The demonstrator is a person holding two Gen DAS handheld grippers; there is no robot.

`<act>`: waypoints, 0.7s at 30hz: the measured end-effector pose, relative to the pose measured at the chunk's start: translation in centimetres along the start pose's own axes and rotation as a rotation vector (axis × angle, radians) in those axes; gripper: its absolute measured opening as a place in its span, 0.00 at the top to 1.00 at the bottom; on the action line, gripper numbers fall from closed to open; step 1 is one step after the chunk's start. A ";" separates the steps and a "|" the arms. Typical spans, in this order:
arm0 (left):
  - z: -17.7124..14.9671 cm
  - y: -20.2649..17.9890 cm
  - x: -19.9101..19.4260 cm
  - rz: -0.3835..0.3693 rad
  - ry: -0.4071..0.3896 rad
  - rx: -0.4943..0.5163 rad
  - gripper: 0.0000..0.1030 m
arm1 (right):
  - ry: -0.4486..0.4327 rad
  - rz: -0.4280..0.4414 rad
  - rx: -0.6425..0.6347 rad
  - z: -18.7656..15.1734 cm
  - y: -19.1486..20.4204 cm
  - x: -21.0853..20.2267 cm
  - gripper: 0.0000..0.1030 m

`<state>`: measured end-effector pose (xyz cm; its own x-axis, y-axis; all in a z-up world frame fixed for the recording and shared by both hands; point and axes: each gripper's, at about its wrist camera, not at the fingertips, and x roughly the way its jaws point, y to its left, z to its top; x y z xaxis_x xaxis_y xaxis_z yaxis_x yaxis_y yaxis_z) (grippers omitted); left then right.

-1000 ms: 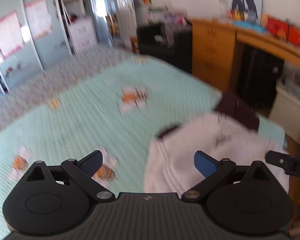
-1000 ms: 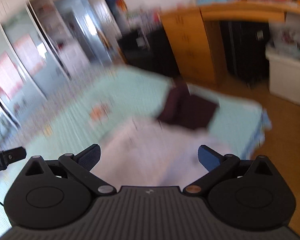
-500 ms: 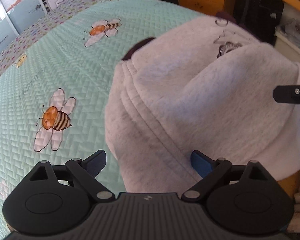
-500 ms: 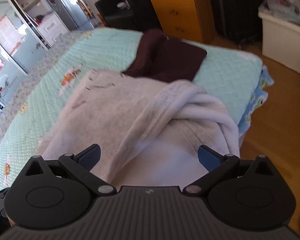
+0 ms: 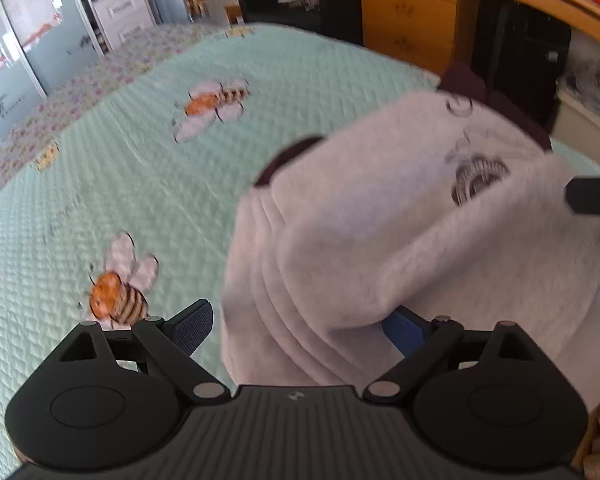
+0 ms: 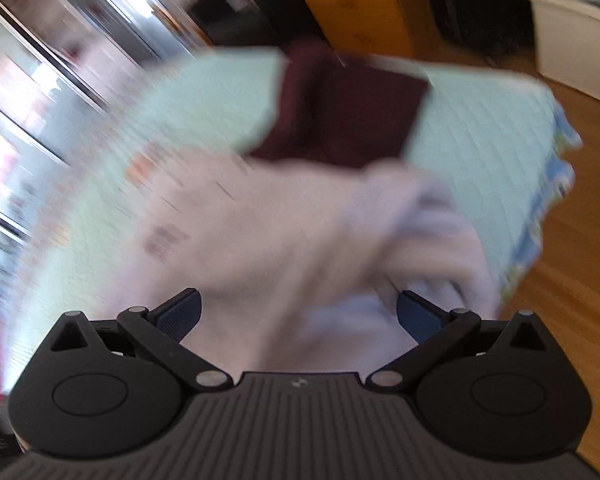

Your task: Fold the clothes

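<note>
A light grey sweatshirt point(image 5: 380, 232) with a dark print lies bunched at the near right corner of the bed; it also shows in the right wrist view point(image 6: 300, 232), blurred. A folded dark maroon garment point(image 6: 340, 116) lies just beyond it. My left gripper point(image 5: 300, 328) is open, its fingers either side of the sweatshirt's near edge. My right gripper point(image 6: 298, 312) is open over the sweatshirt's near folds. A black part of the right gripper point(image 5: 592, 200) shows at the right edge of the left wrist view.
The bed has a mint quilted cover point(image 5: 140, 160) with bee prints. A wooden desk with drawers point(image 5: 412, 8) stands beyond the bed. A white bin point(image 6: 580, 32) sits on the wooden floor point(image 6: 572, 320) to the right.
Both grippers dropped close to the sweatshirt, then the left pulled back a little. The right wrist view is now blurred by motion. Both stay open.
</note>
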<state>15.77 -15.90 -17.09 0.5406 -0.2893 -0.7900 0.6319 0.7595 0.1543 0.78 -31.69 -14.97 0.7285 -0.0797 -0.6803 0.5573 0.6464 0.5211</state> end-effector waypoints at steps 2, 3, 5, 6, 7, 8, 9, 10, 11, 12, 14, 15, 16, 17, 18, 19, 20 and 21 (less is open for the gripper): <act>0.2 -0.3 0.6 -0.019 0.011 0.009 0.08 | 0.009 -0.005 -0.043 1.0 0.5 0.5 0.00; 0.3 -0.5 0.9 -0.029 0.016 0.013 0.08 | 0.030 -0.031 -0.051 1.4 0.3 1.1 0.00; 0.2 -1.0 1.3 -0.040 0.016 0.040 0.08 | 0.059 -0.064 -0.067 1.6 -0.2 2.1 0.00; 0.3 -1.3 1.9 -0.033 0.022 0.056 0.07 | 0.061 -0.060 -0.078 1.4 -0.5 2.4 0.00; 0.4 -1.5 2.6 -0.023 0.031 0.069 0.06 | 0.072 -0.050 -0.092 1.2 -1.0 2.9 0.00; 0.6 -1.6 3.4 -0.015 0.051 0.071 0.05 | 0.073 -0.035 -0.093 1.0 -1.2 3.4 0.00; 0.7 -1.7 4.4 -0.008 0.080 0.066 0.05 | 0.073 -0.020 -0.091 0.9 -1.4 3.9 0.00; 0.9 -1.7 5.1 -0.008 0.101 0.052 0.05 | 0.072 -0.005 -0.090 0.7 -1.6 4.4 0.00; 1.0 -1.6 5.8 -0.013 0.118 0.031 0.05 | 0.071 0.011 -0.088 0.5 -1.8 4.9 0.00; 1.0 -1.6 6.2 -0.018 0.126 0.016 0.05 | 0.071 0.026 -0.086 0.4 -2.0 5.4 0.00; 0.8 -1.7 6.2 -0.022 0.111 0.027 0.06 | 0.059 0.041 -0.123 -0.2 -1.6 5.7 0.01; 0.7 -1.7 6.2 -0.024 0.101 0.036 0.12 | 0.053 0.045 -0.133 -0.5 -1.5 5.5 0.03; 0.6 -1.7 5.8 -0.032 0.086 0.043 0.17 | 0.044 0.045 -0.137 -0.6 -1.5 5.3 0.10; 0.5 -1.7 5.4 -0.044 0.067 0.047 0.32 | 0.033 0.043 -0.138 -0.6 -1.5 4.8 0.19; 0.5 -1.7 5.0 -0.056 0.052 0.047 0.48 | 0.018 0.047 -0.145 -0.6 -1.4 4.2 0.24; 0.6 -1.8 4.8 -0.059 0.045 0.048 0.55 | 0.003 0.052 -0.153 -0.7 -1.3 3.4 0.34; 0.7 -2.0 4.6 -0.056 0.042 0.052 0.67 | -0.012 0.056 -0.161 -0.7 -1.3 2.7 0.47; 0.8 -2.3 4.6 -0.056 0.043 0.058 0.74 | -0.015 0.059 -0.162 -0.8 -1.3 2.4 0.53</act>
<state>17.26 -19.49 -20.63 0.4798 -0.3044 -0.8229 0.6925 0.7073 0.1421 1.52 -32.11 -17.71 0.7647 -0.0484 -0.6426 0.4427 0.7640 0.4693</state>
